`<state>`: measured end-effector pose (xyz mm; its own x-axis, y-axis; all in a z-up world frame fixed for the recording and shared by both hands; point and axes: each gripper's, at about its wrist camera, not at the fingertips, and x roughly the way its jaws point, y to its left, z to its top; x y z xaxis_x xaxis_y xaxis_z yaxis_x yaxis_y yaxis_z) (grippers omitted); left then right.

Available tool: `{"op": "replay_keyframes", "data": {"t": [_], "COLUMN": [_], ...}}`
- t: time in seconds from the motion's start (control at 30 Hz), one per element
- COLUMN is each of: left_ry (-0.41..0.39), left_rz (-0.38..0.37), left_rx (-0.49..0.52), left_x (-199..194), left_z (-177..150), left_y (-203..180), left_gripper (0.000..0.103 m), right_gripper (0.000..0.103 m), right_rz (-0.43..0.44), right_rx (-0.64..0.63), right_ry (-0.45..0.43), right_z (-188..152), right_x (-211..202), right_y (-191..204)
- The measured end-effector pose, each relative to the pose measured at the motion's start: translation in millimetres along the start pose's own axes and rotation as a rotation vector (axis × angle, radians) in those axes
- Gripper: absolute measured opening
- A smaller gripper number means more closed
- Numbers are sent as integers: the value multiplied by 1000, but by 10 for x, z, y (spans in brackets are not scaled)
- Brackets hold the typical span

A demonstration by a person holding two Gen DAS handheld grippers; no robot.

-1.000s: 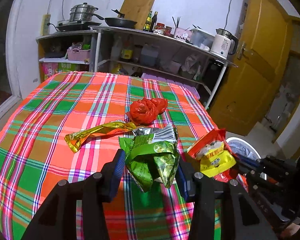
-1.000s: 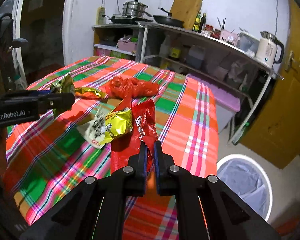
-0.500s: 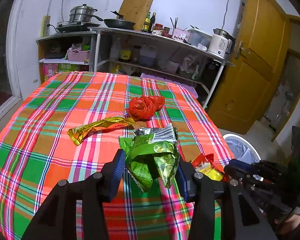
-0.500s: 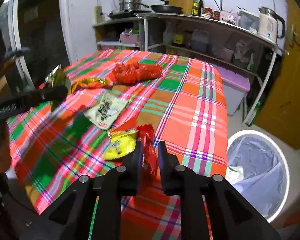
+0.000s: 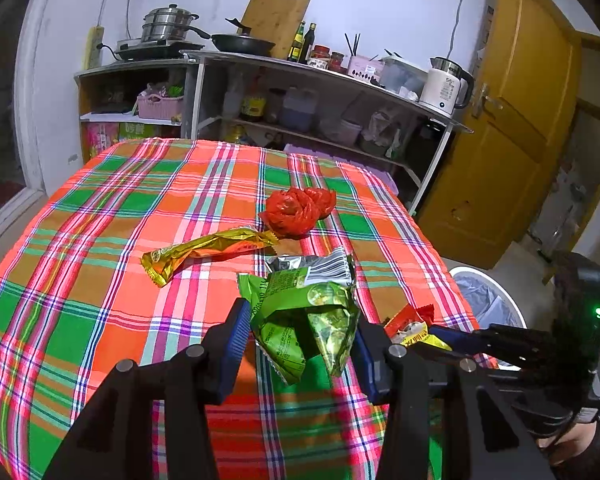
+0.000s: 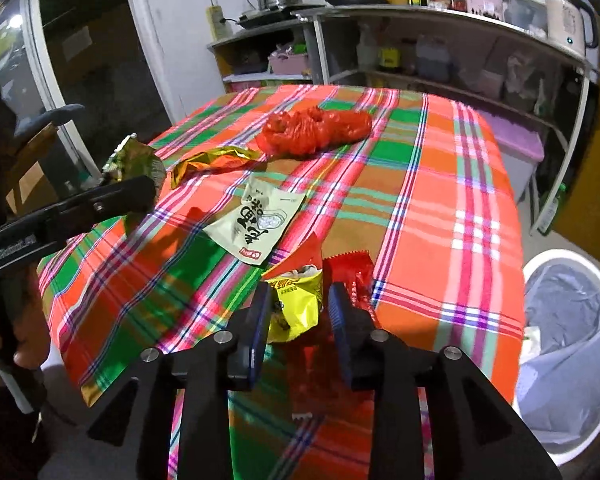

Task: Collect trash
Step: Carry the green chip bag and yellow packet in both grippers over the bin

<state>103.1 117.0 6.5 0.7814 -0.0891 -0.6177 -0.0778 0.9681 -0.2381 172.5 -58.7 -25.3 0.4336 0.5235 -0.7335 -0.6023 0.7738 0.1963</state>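
Trash bin (image 6: 572, 364) is the landmark: white rim, grey liner, on the floor just past the surface's (image 6: 440, 184) right-hand edge. Your right claw (image 6: 298, 304) sits at that edge, jaws just been opening, now apart, with the red-and-yellow snack wrapper (image 6: 296, 304) loose between them; pads don't look to press it. That wrapper lies at the surface's bin-side corner, long axis running roughly away from you, bin off to its right and lower. So the right hand is the nearer one for the drop; judging from this, the wrapper isn't over the bin's mouth yet and would need carrying right before it goes in.

Your left claw (image 5: 300, 336) is farther from the bin, gripping the crumpled green wrapper (image 5: 304, 312) wide between its blue pads, raised off the surface. Farther from the bin again: white pouch (image 6: 256, 220), gold wrapper (image 5: 208, 248) lying crosswise, and red plastic bag (image 5: 296, 210) beyond it, all untouched.
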Motion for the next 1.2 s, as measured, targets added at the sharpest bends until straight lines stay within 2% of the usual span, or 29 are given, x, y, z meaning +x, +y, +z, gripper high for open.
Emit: {"op": "replay_keyframes", "data": {"t": [0.13, 0.2, 0.33, 0.57, 0.87, 1.2], "left_ry": [7, 8, 7, -9, -33, -24], "left_rz": [-2, -2, -3, -15, -81, -169], "left_rx": [0, 1, 0, 20, 77, 159], "left_x": [33, 40, 38, -35, -149, -54], "left_z": [-6, -11, -9, -15, -6, 21], "left_y": [23, 31, 29, -55, -411, -978], "left_gripper": [47, 47, 47, 47, 47, 47], "right_gripper": [30, 25, 21, 21, 21, 21], "right_rz": [12, 8, -1, 3, -11, -74], "right_rx": [8, 7, -2, 12, 38, 118], "right_ry": [9, 6, 2, -71, -164, -218], "right_z": [38, 42, 34, 38, -15, -205], "right_x": [76, 75, 47, -238, -713, -1097], "right_y": [14, 25, 36, 36, -41, -421]}}
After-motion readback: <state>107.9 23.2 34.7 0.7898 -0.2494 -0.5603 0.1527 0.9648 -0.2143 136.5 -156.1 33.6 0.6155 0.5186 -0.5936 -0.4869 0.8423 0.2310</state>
